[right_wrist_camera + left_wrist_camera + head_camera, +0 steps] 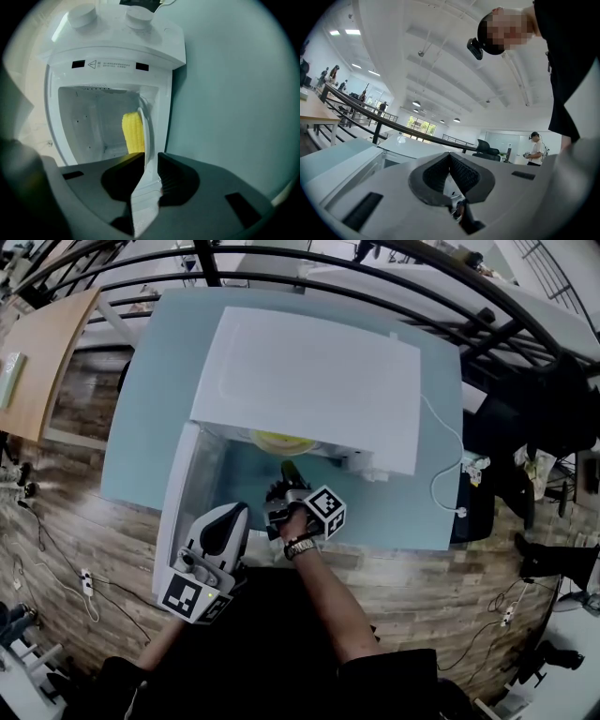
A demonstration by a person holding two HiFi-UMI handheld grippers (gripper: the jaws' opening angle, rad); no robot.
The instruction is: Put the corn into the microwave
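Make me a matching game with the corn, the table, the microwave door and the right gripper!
Things:
1. corn
2. table
3. microwave door
4. right gripper

Colour or state:
A. swung open
B. closed on the rim of the white plate
C. yellow
D. light blue

Pairs: 1-C, 2-D, 3-A, 4-B

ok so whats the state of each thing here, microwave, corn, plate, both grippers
white microwave: its door is swung open
yellow corn cob: lying on the plate, inside the cavity
white round plate: rim gripped by the right gripper
right gripper: jaws closed on the plate rim
left gripper: jaws together, nothing between them
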